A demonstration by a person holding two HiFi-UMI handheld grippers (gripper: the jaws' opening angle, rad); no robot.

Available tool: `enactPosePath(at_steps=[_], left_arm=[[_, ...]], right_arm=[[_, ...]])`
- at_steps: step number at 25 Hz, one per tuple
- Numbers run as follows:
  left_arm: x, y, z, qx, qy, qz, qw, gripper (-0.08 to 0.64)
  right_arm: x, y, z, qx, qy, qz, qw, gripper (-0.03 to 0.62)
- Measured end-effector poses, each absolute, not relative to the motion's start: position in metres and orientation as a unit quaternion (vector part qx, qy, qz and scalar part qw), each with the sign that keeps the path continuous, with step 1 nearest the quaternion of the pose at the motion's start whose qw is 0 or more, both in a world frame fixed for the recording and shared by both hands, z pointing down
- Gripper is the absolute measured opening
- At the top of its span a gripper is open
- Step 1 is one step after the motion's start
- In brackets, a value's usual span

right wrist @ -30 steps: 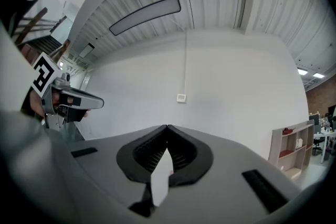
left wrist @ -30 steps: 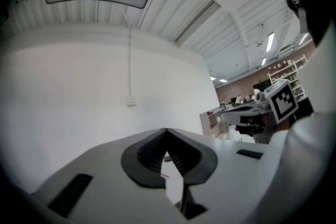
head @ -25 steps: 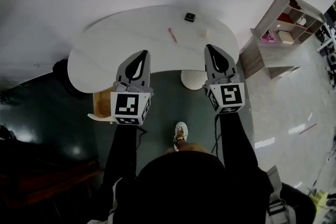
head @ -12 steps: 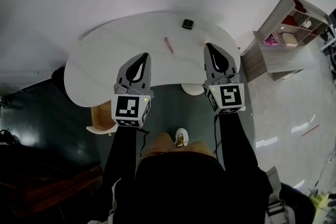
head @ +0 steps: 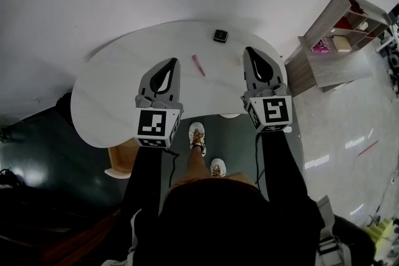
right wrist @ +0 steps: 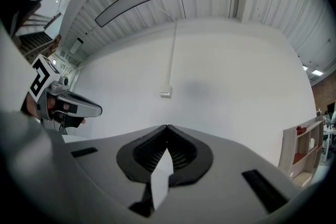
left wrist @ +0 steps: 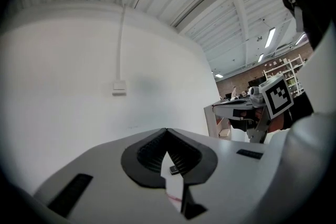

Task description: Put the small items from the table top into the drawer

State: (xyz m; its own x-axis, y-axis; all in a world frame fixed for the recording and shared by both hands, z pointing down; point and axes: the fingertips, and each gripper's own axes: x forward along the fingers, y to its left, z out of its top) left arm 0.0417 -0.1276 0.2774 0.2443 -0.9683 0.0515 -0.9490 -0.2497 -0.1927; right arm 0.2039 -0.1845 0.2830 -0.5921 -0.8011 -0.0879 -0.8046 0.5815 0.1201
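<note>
I find both tongs carried forward since a second ago. The left gripper (head: 170,65) and right gripper (head: 250,54) now hang over the near part of the table (head: 106,103), each with jaws together and nothing in them. The pink stick (head: 198,65) lies between their tips. The small black item (head: 219,35) sits beyond, near the far edge. My judgement is that this is approach only and no pick-up has begun.

The table (head: 118,87) is white, perhaps faintly veined. On it lie a pink pen (head: 198,65) and a black item (head: 220,35) with a pale middle. The left gripper (head: 170,64) and right gripper (head: 250,52) are grey, and their cubes (head: 156,126) are white with black squares. Beside the table, the floor (head: 43,152) is dark green.
</note>
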Motion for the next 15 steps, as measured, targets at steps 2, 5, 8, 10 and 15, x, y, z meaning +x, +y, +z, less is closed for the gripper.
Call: enactPosePath(at_steps=[2, 5, 8, 10, 15], left_arm=[[0.034, -0.15, 0.276, -0.792, 0.602, -0.077, 0.064, 0.014], [0.024, -0.184, 0.274, -0.802, 0.589, -0.074, 0.068, 0.014], [0.015, -0.218, 0.27, -0.81, 0.579, -0.062, 0.076, 0.014], [0.011, -0.237, 0.27, -0.818, 0.568, -0.059, 0.078, 0.014], [-0.004, -0.278, 0.27, -0.825, 0.558, -0.05, 0.069, 0.014]], right_arm=[[0.198, -0.204, 0.283, -0.461, 0.885, 0.072, 0.012, 0.026], [0.188, -0.234, 0.278, -0.47, 0.879, 0.08, 0.005, 0.026], [0.18, -0.263, 0.272, -0.481, 0.873, 0.086, 0.002, 0.026], [0.178, -0.283, 0.271, -0.491, 0.867, 0.086, -0.002, 0.026], [0.168, -0.321, 0.272, -0.509, 0.857, 0.083, -0.002, 0.026]])
